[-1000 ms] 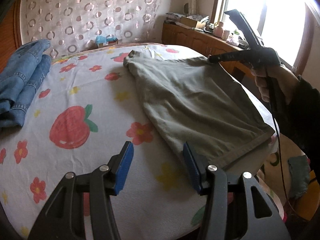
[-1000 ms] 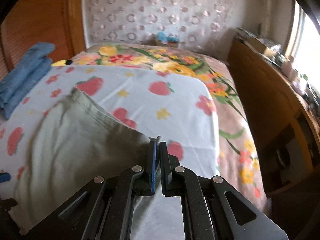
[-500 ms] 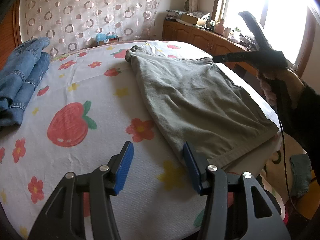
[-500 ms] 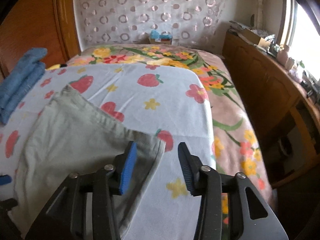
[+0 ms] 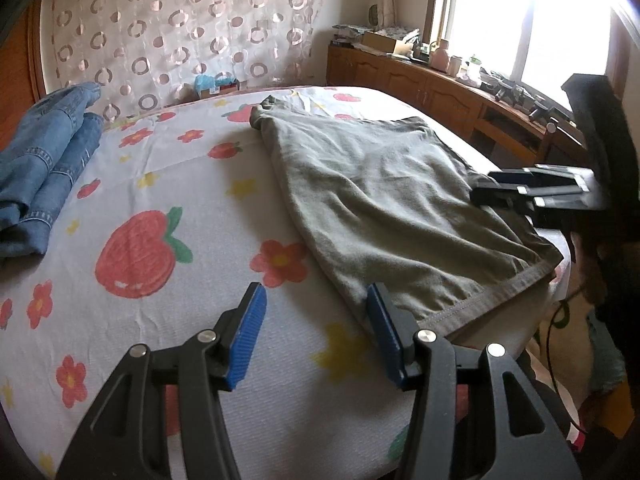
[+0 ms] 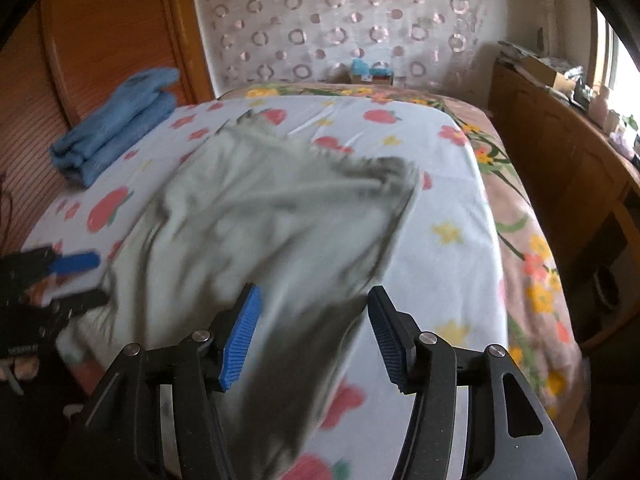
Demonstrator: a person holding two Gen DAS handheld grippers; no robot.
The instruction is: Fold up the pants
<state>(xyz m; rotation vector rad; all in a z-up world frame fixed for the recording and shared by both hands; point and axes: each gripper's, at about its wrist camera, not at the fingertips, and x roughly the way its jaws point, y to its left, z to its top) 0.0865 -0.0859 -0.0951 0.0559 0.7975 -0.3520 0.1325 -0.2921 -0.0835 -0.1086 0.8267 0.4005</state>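
On the bed's white sheet printed with red strawberries and flowers (image 5: 168, 184), a stack of folded blue denim jeans (image 5: 44, 160) lies at the far left edge, well apart from the olive-green cotton pants (image 5: 384, 204), which lie spread flat to the right of the large strawberry print. The left hand-held gripper (image 5: 316, 338), black with ribbed blue pads, hovers over the sheet with its jaws about half open and nothing between them; the hemmed edge of the pants lies just beside its right pad. Further right, past the strawberry and at the pants' far side edge, the black right hand-held gripper (image 5: 528, 192) sits low over the fabric. In the right wrist view that gripper (image 6: 312, 336) shows its jaws opening, with the blurred edge of the pants running between the pads but not pressed by them. A second ago those jaws were clamped shut on the fabric's raised corner; since then they have let go, the cloth has dropped flat onto the sheet, and the gripper has drawn back along the pants. The left hand-held gripper has kept its place.
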